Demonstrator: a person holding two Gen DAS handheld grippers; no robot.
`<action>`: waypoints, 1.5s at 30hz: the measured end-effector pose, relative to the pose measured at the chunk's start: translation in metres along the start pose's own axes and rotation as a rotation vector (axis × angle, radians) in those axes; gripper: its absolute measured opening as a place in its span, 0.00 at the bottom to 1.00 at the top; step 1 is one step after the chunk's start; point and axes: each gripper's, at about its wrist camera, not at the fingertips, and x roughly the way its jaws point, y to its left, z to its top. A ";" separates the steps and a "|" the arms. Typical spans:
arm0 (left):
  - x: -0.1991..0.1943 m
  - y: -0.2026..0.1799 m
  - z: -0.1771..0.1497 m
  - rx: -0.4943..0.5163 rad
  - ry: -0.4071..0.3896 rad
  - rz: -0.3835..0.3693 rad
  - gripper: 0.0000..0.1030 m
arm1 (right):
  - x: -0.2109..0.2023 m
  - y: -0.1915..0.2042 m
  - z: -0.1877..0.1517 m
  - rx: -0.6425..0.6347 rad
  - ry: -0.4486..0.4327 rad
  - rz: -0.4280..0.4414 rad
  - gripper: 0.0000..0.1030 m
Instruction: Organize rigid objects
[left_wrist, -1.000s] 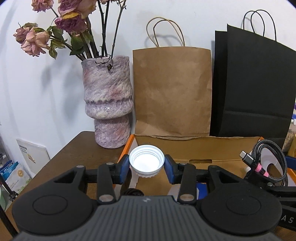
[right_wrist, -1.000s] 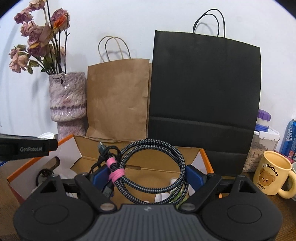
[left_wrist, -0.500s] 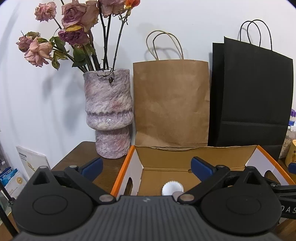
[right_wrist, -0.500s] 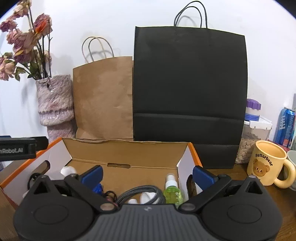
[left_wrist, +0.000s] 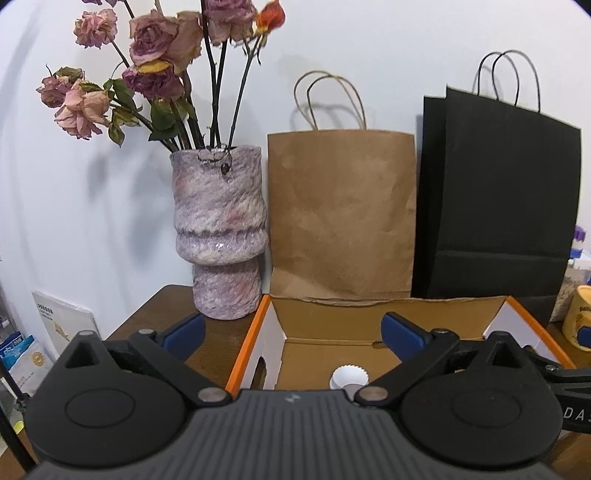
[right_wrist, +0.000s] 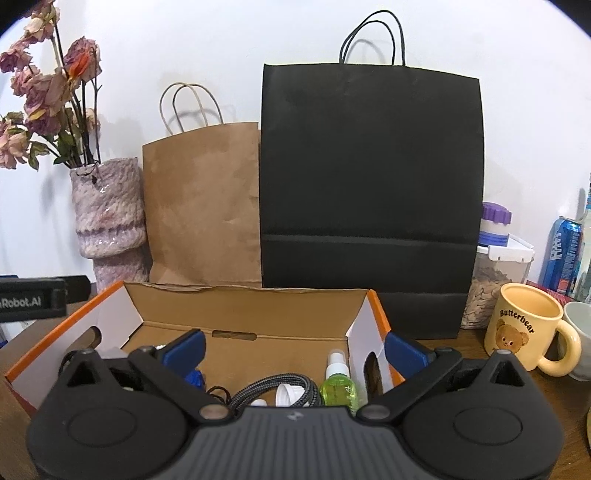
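Observation:
An open orange-and-white cardboard box (left_wrist: 388, 306) stands on the brown table, also in the right wrist view (right_wrist: 243, 299). A white ribbed cap (left_wrist: 349, 376) lies on the box floor below my left gripper (left_wrist: 293, 334), which is open and empty above the box's left end. My right gripper (right_wrist: 293, 349) is open and empty above the box. Under it lie a braided cable (right_wrist: 273, 387), a white cap (right_wrist: 288, 393) and a green spray bottle (right_wrist: 338, 384).
A pink vase with dried roses (left_wrist: 219, 232), a brown paper bag (left_wrist: 341, 214) and a black paper bag (right_wrist: 371, 195) stand behind the box. A yellow bear mug (right_wrist: 526, 332), a jar with a purple lid (right_wrist: 495, 258) and a blue can (right_wrist: 561, 251) stand right of it.
My left gripper opened and let the white cap fall into the box. My right gripper opened and dropped the braided cable into the box. Both grippers then drew back and up.

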 end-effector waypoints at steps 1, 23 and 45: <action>-0.002 0.001 0.001 0.000 -0.003 -0.006 1.00 | -0.002 -0.001 0.000 0.001 -0.001 0.000 1.00; -0.110 0.025 -0.013 0.029 -0.062 -0.094 1.00 | -0.120 -0.029 -0.008 0.010 -0.067 0.022 1.00; -0.226 0.039 -0.108 0.080 0.077 -0.110 1.00 | -0.257 -0.011 -0.096 -0.011 -0.006 0.038 1.00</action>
